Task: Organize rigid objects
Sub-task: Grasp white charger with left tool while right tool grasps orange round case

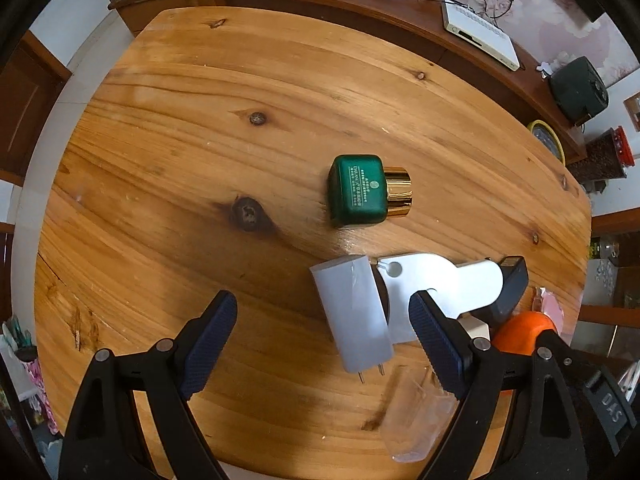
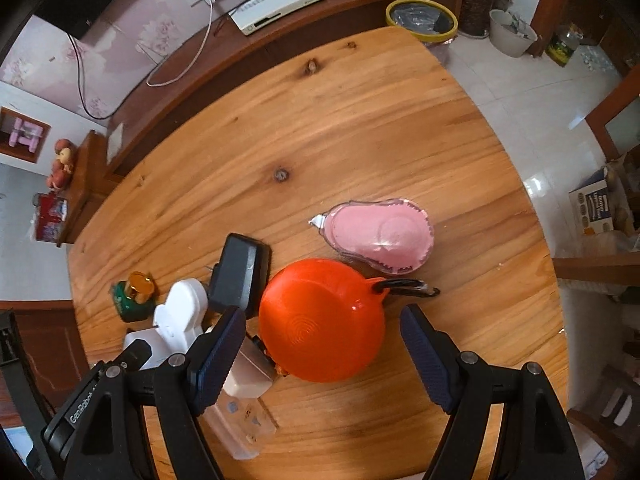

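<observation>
Presently both grippers, left and right, stand wide open and empty (above the wooden table); orange disc lies between the right's fingers.

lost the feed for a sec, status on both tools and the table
Left tool open, empty. Right tool open, straddling the orange disc. Green jar lies alone; white charger crowds the left tool.

My right hand-held gripper hangs spread wide over the table. An orange disc lies between its fingers. A pink case sits just beyond.
</observation>
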A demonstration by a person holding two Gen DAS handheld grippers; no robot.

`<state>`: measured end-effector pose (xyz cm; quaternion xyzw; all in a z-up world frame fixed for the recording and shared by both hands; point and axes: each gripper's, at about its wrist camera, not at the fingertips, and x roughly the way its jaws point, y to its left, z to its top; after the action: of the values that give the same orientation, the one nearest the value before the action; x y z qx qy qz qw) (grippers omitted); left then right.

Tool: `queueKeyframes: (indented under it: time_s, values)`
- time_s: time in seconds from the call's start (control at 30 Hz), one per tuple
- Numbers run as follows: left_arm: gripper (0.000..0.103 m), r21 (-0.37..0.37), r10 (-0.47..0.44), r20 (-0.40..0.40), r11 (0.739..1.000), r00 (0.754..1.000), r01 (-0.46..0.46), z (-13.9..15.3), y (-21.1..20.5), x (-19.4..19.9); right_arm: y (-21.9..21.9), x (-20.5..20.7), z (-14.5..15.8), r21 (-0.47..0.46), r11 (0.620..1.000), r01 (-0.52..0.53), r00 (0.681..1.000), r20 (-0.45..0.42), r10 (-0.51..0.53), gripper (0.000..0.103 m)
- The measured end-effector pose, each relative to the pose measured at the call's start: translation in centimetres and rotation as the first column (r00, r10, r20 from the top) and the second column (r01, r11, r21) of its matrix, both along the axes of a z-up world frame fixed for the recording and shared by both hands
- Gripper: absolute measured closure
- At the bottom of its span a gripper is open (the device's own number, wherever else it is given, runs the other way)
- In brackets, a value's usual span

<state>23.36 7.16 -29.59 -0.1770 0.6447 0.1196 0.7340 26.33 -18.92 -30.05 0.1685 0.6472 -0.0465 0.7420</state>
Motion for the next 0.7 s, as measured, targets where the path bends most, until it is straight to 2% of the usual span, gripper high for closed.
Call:
queueKeyframes:
  time_s: [0.2, 0.27, 0.43, 0.53, 0.67, 0.7]
  values:
    - [0.015, 0.015, 0.032, -0.002, 0.999, 0.999, -0.032, -0.7, 0.5, -0.4, 0.7, 0.6, -1.6, -0.056, 0.998, 0.008, 1.0, -0.029, -0.009, 0.023]
    - [0.022, 0.019, 0.044, -0.008, 0.999, 0.999, -0.044, -1.0, 0.7, -0.6, 0.6, 0.6, -2.1, -0.054, 0.998, 0.015, 0.999, -0.038, -0.017, 0.023]
    - [0.026, -0.002, 0.061, -0.008, 0.998, 0.998, -0.061, -1.4, 0.9, -0.7, 0.7, 0.8, -3.5, -0.056, 0.998, 0.023, 0.997, -0.077, -0.027, 0.023]
    - [0.036, -0.005, 0.047, -0.005, 0.999, 0.999, -0.048, -1.4, 0.4, -0.6, 0.8, 0.8, -3.6, -0.078, 0.997, 0.02, 0.998, -0.059, -0.025, 0.021]
    - [0.062, -0.02, -0.005, 0.009, 1.0, 1.0, 0.005, -1.6, -0.6, -0.7, 1.2, 0.6, -3.5, -0.089, 0.996, -0.004, 0.999, -0.036, 0.001, 0.023]
    - [0.066, -0.011, -0.02, 0.021, 1.0, 1.0, 0.02, -1.4, -1.0, -0.9, 1.2, 0.5, -3.5, -0.089, 0.996, -0.007, 0.999, -0.034, 0.004, 0.023]
